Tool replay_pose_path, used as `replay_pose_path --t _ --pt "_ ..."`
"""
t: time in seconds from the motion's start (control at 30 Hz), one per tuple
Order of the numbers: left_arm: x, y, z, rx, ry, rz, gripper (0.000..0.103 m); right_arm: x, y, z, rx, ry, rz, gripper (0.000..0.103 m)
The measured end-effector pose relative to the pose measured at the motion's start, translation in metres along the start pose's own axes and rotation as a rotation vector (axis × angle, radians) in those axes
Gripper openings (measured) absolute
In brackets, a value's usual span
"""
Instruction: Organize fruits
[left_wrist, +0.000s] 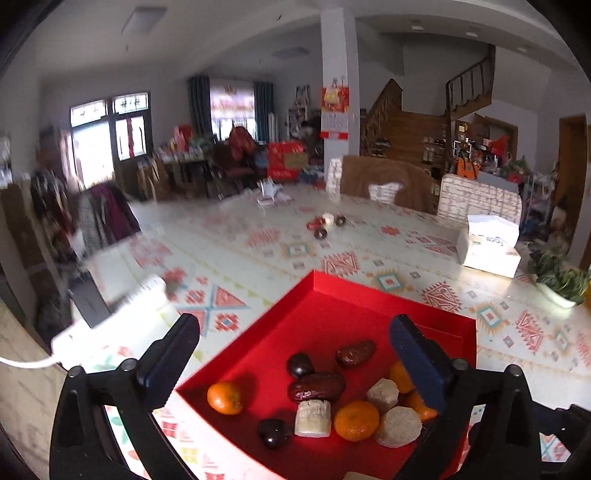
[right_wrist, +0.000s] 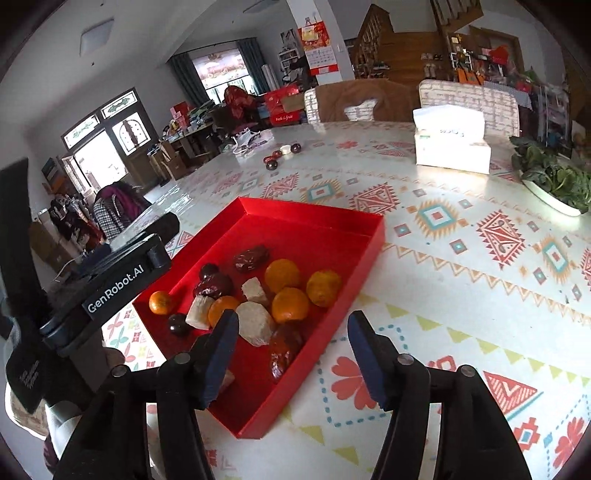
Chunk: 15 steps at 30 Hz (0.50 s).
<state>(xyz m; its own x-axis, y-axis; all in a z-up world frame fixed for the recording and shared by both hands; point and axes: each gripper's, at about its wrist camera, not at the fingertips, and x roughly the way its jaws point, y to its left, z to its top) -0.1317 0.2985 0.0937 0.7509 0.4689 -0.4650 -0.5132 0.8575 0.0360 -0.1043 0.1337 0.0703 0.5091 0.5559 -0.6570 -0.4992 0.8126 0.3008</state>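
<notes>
Sitting on the patterned desk (right_wrist: 461, 280), the red tray (right_wrist: 317, 221) holds oranges (right_wrist: 282, 275), dark red dates (right_wrist: 251, 258) and pale chunks (right_wrist: 255, 321), all bunched near its 6 o'clock end. The left hand-held gripper (left_wrist: 295, 354) hangs over the tray with its jaws wide apart and nothing between them. The right hand-held gripper (right_wrist: 291, 350) has its jaws partly apart and holds nothing. A few more small fruits (right_wrist: 282, 153) lie far off at 12 o'clock, and a white tissue box (right_wrist: 450, 144) sits at 1 o'clock.

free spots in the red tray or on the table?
Tray: far half bare, beyond the dates. Near half crowded with oranges and pale chunks. Table: open between tray and tissue box.
</notes>
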Motion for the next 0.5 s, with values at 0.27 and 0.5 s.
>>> replay_pose_path --t 0.27,0.5 --pt "-0.021 -0.006 0.002 0.012 0.004 -0.023 0.103 -0.019 -0.002 -0.009 -0.007 -0.033 -0.012 0.068" --pt "-0.048 -0.008 0.004 -0.006 -0.025 -0.039 0.103 -0.040 -0.004 -0.018 -0.006 -0.064 -0.014 0.071"
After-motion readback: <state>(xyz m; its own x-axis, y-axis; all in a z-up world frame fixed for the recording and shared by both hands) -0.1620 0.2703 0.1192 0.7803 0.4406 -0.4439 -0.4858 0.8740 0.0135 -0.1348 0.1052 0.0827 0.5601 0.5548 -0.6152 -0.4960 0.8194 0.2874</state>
